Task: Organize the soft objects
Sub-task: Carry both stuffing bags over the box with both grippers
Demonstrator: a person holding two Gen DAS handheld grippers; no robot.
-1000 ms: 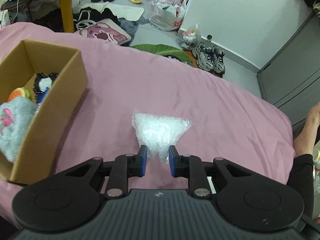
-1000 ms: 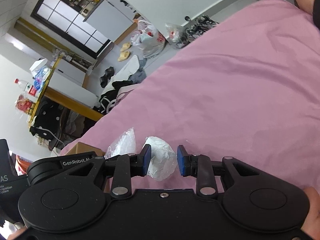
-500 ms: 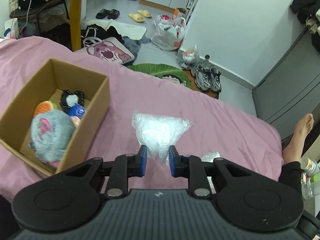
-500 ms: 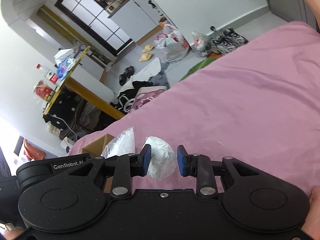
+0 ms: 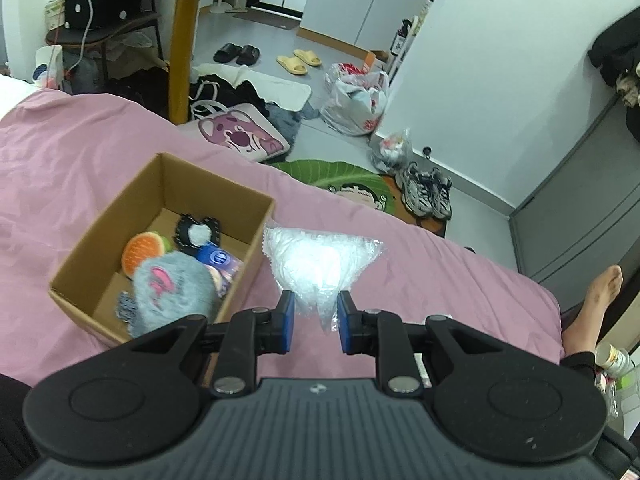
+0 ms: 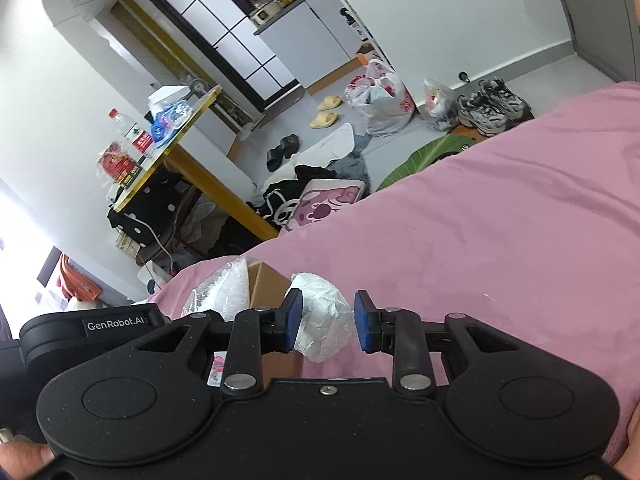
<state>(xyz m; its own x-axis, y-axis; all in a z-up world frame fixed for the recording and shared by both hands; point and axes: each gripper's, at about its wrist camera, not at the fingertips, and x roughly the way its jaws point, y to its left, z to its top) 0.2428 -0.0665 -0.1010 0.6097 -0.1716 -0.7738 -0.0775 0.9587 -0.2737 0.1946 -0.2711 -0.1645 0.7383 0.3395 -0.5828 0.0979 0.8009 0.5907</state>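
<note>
My left gripper (image 5: 314, 323) is shut on a clear bag of bubble wrap (image 5: 318, 258), held in the air just right of an open cardboard box (image 5: 88, 238). Inside the box lie a grey plush (image 5: 172, 288), an orange round toy (image 5: 141, 252) and other small soft things. In the right wrist view my right gripper (image 6: 325, 323) is shut on a crumpled white plastic bag (image 6: 322, 320), also lifted. The bubble wrap (image 6: 222, 294) and a corner of the box (image 6: 266, 284) show to its left.
A pink bedsheet (image 5: 420, 280) covers the bed under both grippers. Beyond its far edge the floor holds shoes (image 5: 426, 194), bags (image 5: 356, 100) and a yellow table leg (image 5: 180, 44). A person's foot (image 5: 600, 292) is at the right edge.
Both grippers have risen with their bags still held. The left gripper's view has pulled back, so the whole box and its contents now show to the left.
</note>
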